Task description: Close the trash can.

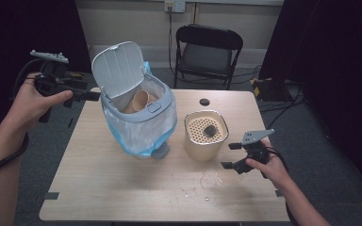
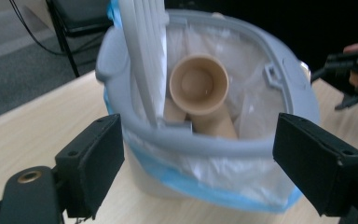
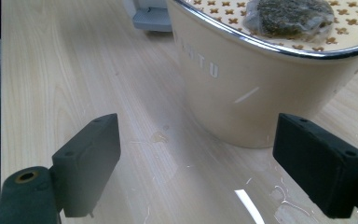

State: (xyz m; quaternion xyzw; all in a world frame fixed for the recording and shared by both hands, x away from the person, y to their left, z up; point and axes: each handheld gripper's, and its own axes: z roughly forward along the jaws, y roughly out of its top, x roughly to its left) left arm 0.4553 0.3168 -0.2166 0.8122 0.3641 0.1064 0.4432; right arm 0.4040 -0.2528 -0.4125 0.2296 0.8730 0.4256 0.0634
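Two paper cups (image 2: 198, 86) lie in the lined bin (image 1: 162, 101): light, crushable, best pinched gently at a rim (judging by looks). Left gripper (image 2: 198, 161) hovers wide open, empty; right gripper (image 3: 196, 163), also open and empty, faces the cream strainer pot (image 3: 242, 88).

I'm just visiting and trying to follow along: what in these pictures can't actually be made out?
- Bottom of the bin: in the left gripper view, the paper cups and the bag lining hide it.
- Inside the beige container: the perforated insert covers it in the high view.
- Dark lump on that insert: cut off by the top edge in the right gripper view, too small in the high view.
- Lettering on the container: partly blurred in the right gripper view.
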